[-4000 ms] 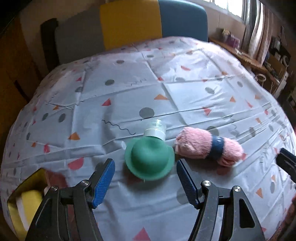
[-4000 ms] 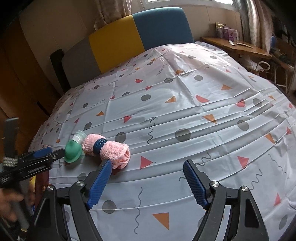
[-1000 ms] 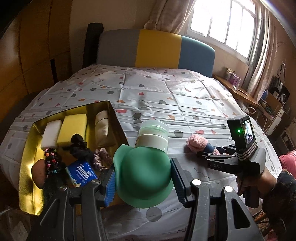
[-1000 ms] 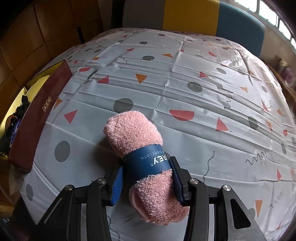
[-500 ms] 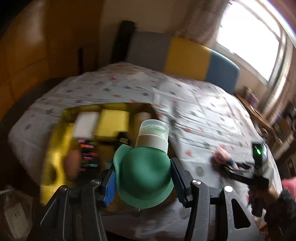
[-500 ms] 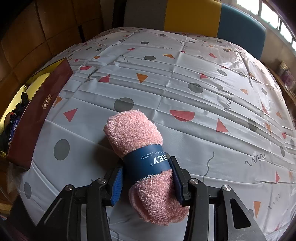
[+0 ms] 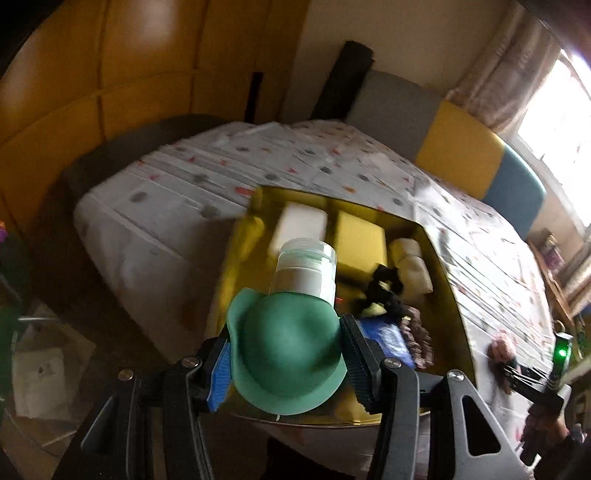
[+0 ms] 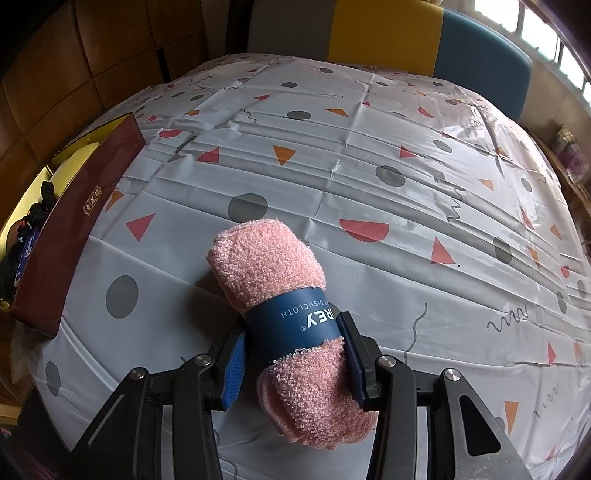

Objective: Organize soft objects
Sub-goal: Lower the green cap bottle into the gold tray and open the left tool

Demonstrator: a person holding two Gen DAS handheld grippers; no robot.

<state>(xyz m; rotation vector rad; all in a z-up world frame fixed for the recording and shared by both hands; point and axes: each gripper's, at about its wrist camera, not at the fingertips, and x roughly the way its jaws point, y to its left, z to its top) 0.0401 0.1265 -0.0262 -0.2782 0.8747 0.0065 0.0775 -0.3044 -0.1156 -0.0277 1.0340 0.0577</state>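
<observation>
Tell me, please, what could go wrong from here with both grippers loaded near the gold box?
The left gripper pinches the green squeeze bottle by its soft flared base, so it might slip or tip before reaching the gold box. The box looks crowded, leaving little free space. The right gripper holds the pink towel roll near one end; it may sag or slide out.

Place: I am working in a home bedroom.
Bed (image 8: 369, 177): patterned cover, with a grey, yellow and blue padded headboard (image 8: 384, 33).
Window (image 7: 554, 110): curtained.
Walls (image 7: 110, 74): wooden panels.
Side shelf (image 8: 569, 155): small household clutter.
</observation>
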